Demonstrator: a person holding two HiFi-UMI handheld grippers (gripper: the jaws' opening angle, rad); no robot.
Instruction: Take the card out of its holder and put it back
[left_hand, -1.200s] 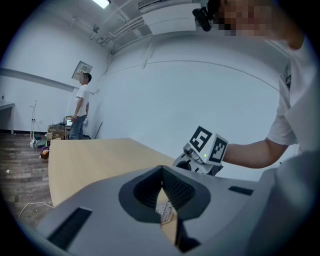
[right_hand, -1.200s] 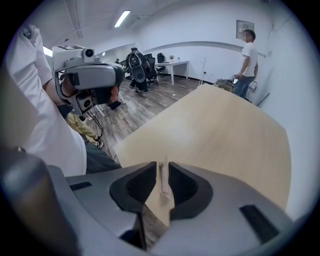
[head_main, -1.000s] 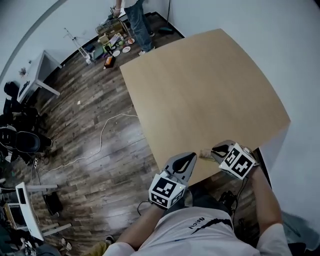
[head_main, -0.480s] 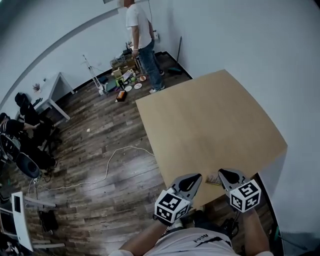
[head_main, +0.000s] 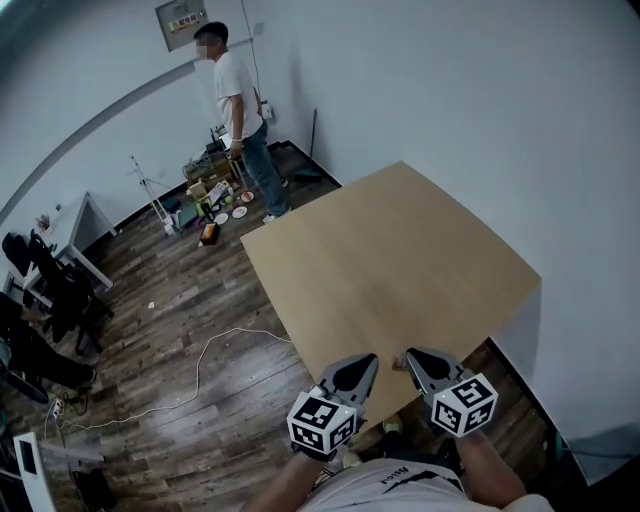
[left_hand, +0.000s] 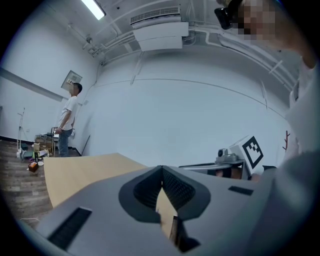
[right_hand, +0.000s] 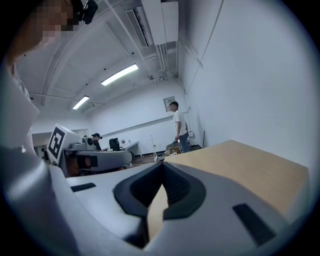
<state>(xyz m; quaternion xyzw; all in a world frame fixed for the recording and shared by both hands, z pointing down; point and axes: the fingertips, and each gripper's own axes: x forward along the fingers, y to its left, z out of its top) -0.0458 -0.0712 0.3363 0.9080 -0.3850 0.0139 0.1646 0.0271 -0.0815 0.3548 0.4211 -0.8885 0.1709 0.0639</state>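
In the head view a small tan card in its holder (head_main: 398, 362) hangs between my two grippers over the near edge of the wooden table (head_main: 400, 260). My left gripper (head_main: 372, 362) comes at it from the left. Its jaws are together, and in the left gripper view (left_hand: 162, 169) a thin dark edge of the holder (left_hand: 174, 231) shows between them. My right gripper (head_main: 409, 357) meets the piece from the right with its jaws shut. A tan strip of card (right_hand: 154, 215) lies between its pads in the right gripper view (right_hand: 162, 184).
A person (head_main: 236, 110) stands at the far wall beside boxes and clutter on the floor (head_main: 212, 205). A white cable (head_main: 200, 360) lies on the dark plank floor left of the table. Desks and chairs (head_main: 45, 290) stand at the far left.
The head view has swung: the table looks farther off and more of the room and the standing person shows. Both grippers stay at the near edge with the small piece between their tips.
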